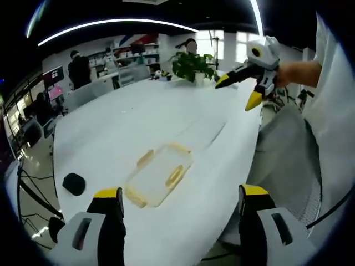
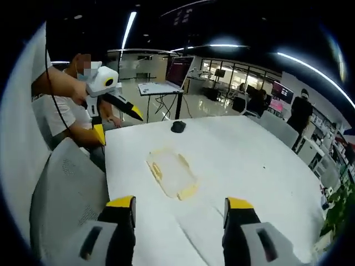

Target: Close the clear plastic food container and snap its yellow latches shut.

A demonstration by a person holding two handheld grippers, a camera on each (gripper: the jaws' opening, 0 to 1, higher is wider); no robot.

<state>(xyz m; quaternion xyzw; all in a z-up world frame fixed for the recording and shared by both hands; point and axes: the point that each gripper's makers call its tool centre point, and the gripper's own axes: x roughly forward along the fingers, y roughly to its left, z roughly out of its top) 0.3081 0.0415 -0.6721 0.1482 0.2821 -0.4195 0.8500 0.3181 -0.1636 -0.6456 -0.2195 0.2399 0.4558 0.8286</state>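
Two grippers, left (image 1: 180,208) and right (image 2: 180,213), fingers spread, empty; container (image 1: 159,173) on table (image 1: 111,133); no legible writing.

Each grey hand-held gripper (image 1: 180,208) has black jaws tipped yellow.

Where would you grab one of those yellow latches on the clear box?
Probably by the free outer edge of a side latch, coming from outside the container toward its wall. The container lies flat on the white table with latches along its rim, so the outer edges look reachable.
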